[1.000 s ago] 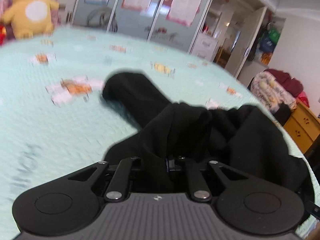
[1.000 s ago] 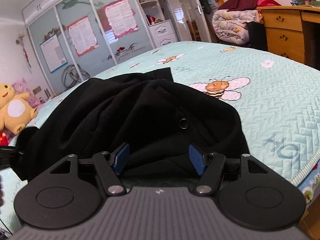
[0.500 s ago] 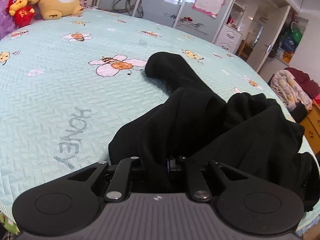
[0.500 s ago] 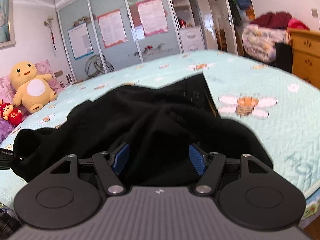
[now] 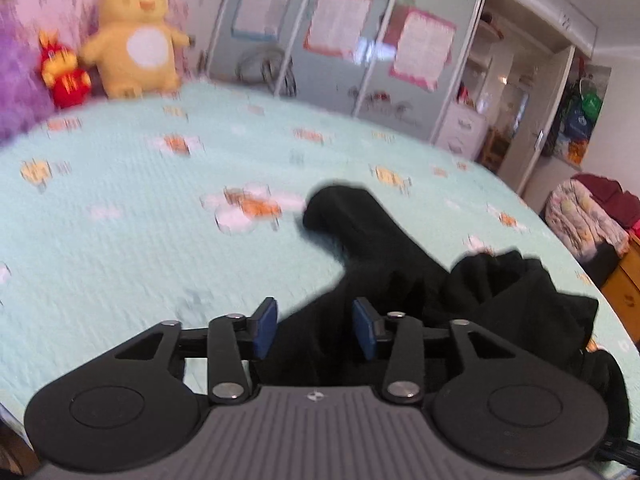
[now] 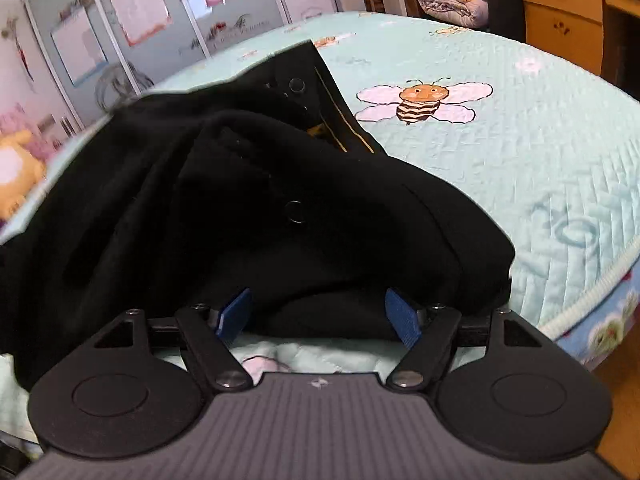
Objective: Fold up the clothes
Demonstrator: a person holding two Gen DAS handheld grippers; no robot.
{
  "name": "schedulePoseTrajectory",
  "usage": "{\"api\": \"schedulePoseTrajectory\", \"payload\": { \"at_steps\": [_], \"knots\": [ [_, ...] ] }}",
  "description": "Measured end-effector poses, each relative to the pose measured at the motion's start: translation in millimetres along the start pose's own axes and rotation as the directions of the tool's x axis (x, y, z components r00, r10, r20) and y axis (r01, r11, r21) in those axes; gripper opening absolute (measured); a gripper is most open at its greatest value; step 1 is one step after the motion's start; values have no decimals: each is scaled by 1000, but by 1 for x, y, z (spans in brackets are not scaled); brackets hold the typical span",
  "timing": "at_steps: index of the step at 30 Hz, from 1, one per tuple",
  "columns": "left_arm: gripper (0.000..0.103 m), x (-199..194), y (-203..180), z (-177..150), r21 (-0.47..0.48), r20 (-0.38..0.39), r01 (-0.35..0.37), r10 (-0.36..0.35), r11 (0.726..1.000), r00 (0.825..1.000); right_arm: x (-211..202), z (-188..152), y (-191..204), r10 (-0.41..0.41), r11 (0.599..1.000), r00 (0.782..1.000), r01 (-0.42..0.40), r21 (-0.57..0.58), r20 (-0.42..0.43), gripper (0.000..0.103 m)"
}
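One black garment (image 5: 404, 280), two plush toys (image 5: 136, 40)

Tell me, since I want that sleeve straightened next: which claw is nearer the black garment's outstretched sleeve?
Left. The left claw, jaws opening, points along the sleeve. The right claw faces the garment's buttoned body instead.

left wrist: looks along its fingers, tilted down, close over the bed (image 5: 120, 248) | right wrist: likewise | shared: black garment (image 5: 400, 264) (image 6: 240, 200)
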State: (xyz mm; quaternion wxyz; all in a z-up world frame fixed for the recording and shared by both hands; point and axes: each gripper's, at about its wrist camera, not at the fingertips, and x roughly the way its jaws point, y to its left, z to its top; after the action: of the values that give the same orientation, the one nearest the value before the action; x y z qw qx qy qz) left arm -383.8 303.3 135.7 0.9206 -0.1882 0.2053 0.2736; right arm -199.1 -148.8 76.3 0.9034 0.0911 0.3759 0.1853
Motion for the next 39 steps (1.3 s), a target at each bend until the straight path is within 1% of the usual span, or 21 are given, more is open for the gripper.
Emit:
{"api": "schedulePoseTrajectory", "payload": {
  "at_steps": [1, 3, 5, 7, 9, 12, 14, 16, 18, 19, 20, 21, 22, 23, 24, 26, 28, 30, 33, 36, 39],
  "knots": [
    [57, -4, -1, 3, 7, 26, -11, 10, 1000, 1000, -5, 2, 2, 17, 1000, 1000, -17, 1, 16, 74],
    [58, -12, -3, 6, 19, 62, -8, 7, 1000, 998, -15, 8, 6, 69, 997, 996, -70, 13, 51, 74],
    [59, -16, -8, 7, 55, 69, 35, -39, 998, 997, -20, 16, 12, 108, 994, 990, -109, 3, 88, 74],
    [61, -19, -15, 7, 96, 65, 82, -88, 992, 994, -19, 22, 21, 113, 993, 987, -110, -36, 116, 74],
    [63, -18, -25, 3, 127, 45, 121, -128, 985, 991, -15, 29, 28, 107, 993, 985, -100, -57, 136, 74],
    [65, -11, -34, -6, 149, 4, 174, -176, 973, 984, -2, 38, 34, 98, 995, 982, -92, -44, 161, 74],
    [67, -4, -39, -12, 163, -23, 186, -184, 969, 983, 7, 44, 37, 88, 996, 983, -85, -25, 161, 74],
    [67, 2, -44, -17, 174, -48, 187, -182, 967, 982, 20, 47, 41, 87, 996, 987, -85, -22, 135, 76],
    [67, 8, -47, -22, 178, -74, 192, -181, 965, 981, 29, 40, 43, 96, 995, 987, -92, -41, 130, 76],
    [67, 11, -49, -25, 179, -88, 197, -184, 964, 979, 33, 39, 45, 110, 993, 985, -102, -62, 136, 73],
    [67, 14, -50, -27, 180, -103, 201, -185, 963, 977, 36, 37, 46, 115, 991, 983, -103, -87, 142, 60],
    [67, 16, -52, -30, 181, -117, 204, -185, 962, 976, 39, 35, 47, 112, 989, 982, -95, -116, 150, 45],
    [67, 18, -54, -32, 182, -130, 208, -186, 961, 974, 42, 34, 46, 113, 986, 982, -92, -139, 152, 37],
    [67, 19, -55, -33, 182, -140, 211, -187, 961, 972, 44, 32, 43, 131, 983, 980, -110, -145, 147, 16],
    [67, 20, -56, -34, 181, -146, 213, -188, 960, 971, 42, 30, 38, 154, 981, 977, -133, -140, 147, 12],
    [67, 17, -56, -33, 177, -144, 222, -198, 959, 970, 31, 24, 31, 173, 979, 971, -151, -138, 163, 10],
    [67, 13, -55, -30, 173, -132, 231, -210, 957, 969, 10, 17, 28, 174, 976, 968, -145, -160, 183, 9],
    [68, 8, -51, -24, 157, -93, 236, -223, 959, 970, -15, 9, 28, 179, 974, 966, -147, -174, 188, 8],
    [71, 5, -44, -14, 99, -45, 246, -243, 964, 969, -48, -5, 25, 177, 967, 969, -139, -212, 171, 7],
    [72, 11, -42, -10, 56, -39, 249, -247, 967, 968, -45, -20, 18, 138, 964, 986, -114, -239, 88, 7],
    [72, 17, -47, -13, 76, -67, 255, -250, 964, 966, -22, -28, 5, 91, 986, 996, -92, -142, -11, 5]
  ]
}}
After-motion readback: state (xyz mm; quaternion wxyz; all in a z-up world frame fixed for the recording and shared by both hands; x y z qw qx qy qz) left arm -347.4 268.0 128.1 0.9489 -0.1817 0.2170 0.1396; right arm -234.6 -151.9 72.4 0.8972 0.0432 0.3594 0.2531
